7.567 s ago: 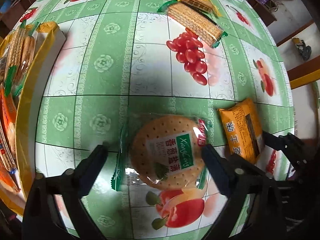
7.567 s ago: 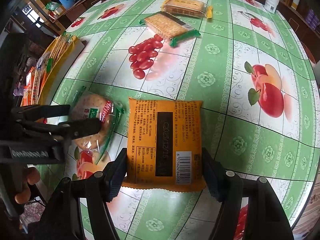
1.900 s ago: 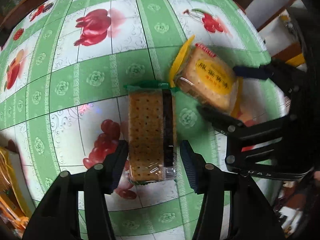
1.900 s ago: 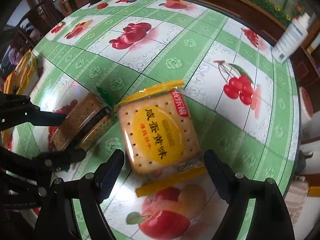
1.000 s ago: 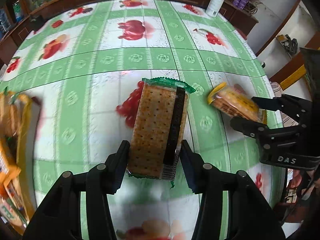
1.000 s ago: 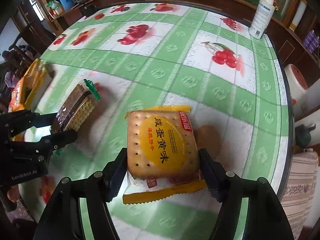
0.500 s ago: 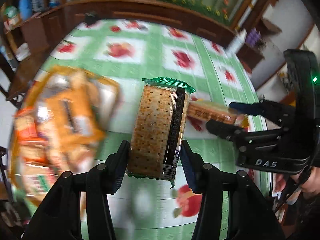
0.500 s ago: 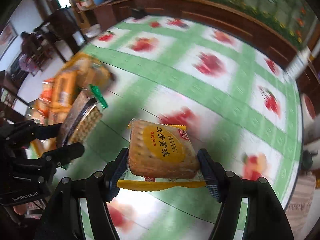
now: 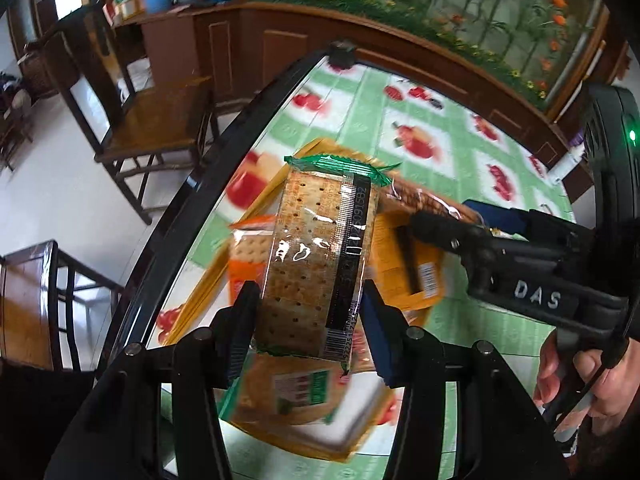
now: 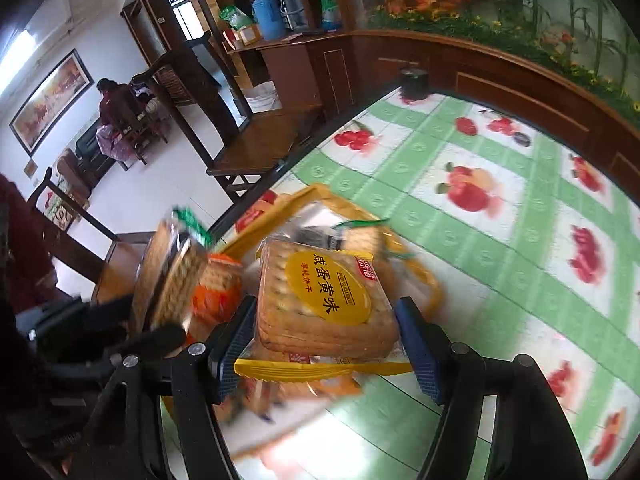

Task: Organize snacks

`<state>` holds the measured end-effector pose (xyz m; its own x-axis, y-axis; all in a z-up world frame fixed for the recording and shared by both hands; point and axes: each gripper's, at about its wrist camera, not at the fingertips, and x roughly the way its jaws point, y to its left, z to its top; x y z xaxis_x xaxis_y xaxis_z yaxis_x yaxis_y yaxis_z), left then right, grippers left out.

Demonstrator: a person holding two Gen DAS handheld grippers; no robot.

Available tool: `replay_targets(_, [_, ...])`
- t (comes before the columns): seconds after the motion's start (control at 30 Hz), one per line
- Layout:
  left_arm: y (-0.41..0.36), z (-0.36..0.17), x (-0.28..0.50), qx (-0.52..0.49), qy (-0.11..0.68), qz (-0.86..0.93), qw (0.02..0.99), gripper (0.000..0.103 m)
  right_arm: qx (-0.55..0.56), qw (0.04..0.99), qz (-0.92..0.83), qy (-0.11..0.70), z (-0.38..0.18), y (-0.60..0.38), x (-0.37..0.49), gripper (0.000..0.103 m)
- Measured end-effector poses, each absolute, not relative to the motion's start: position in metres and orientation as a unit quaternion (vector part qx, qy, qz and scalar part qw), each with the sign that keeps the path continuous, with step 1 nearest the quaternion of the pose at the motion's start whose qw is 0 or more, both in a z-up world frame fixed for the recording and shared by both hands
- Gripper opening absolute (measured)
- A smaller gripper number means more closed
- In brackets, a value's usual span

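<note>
Where the yellow tray (image 9: 208,280) sits at the table's left edge: left gripper (image 9: 308,312) clamps a green-ended cracker pack (image 9: 320,256); right gripper (image 10: 326,332), marked "DAS", clamps a yellow-labelled biscuit pack (image 10: 324,300), both above the tray.

The cracker pack (image 9: 320,264) wears clear glossy plastic film with bright glints, its end seal green. The biscuit pack (image 10: 324,300) has shiny film too, with a smooth yellow label. Both tongs, left (image 9: 310,320) and right (image 10: 326,348), are matt black plastic with metal screws; their pads (image 10: 418,354) look blue and ribbed. The desk (image 10: 500,216) carries a smooth, glossy printed cloth. The chair (image 9: 156,120) is polished dark wood.
</note>
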<state>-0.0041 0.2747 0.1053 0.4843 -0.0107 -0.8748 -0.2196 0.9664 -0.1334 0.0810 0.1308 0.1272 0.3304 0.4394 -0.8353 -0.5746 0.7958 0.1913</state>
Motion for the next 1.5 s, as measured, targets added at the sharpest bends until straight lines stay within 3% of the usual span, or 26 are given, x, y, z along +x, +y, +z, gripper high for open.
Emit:
replay_targets(0.33, [0.279,0.090,-0.009,-0.098,0.510,0.075,0.851,0.049,-0.091,0.812,0.302,0.492,0.095,0.161,0.080,0.071])
replay_targets(1.03, [0.258,0.088,-0.028,-0.054,0.500,0.101,0.858,0.049,-0.101,0.803,0.304,0.502,0.093,0.153,0.056,0.072])
replay_targets(1.37, [0.212,0.083,-0.055,-0.025,0.472,0.115,0.874,0.049,-0.056,0.806,0.287,0.514,0.094,0.092,0.017,0.085])
replay_targets(1.5, [0.194,0.079,-0.068,-0.032,0.461,0.113,0.880,0.049,-0.034,0.810,0.274,0.517,0.087,0.056,0.002,0.086])
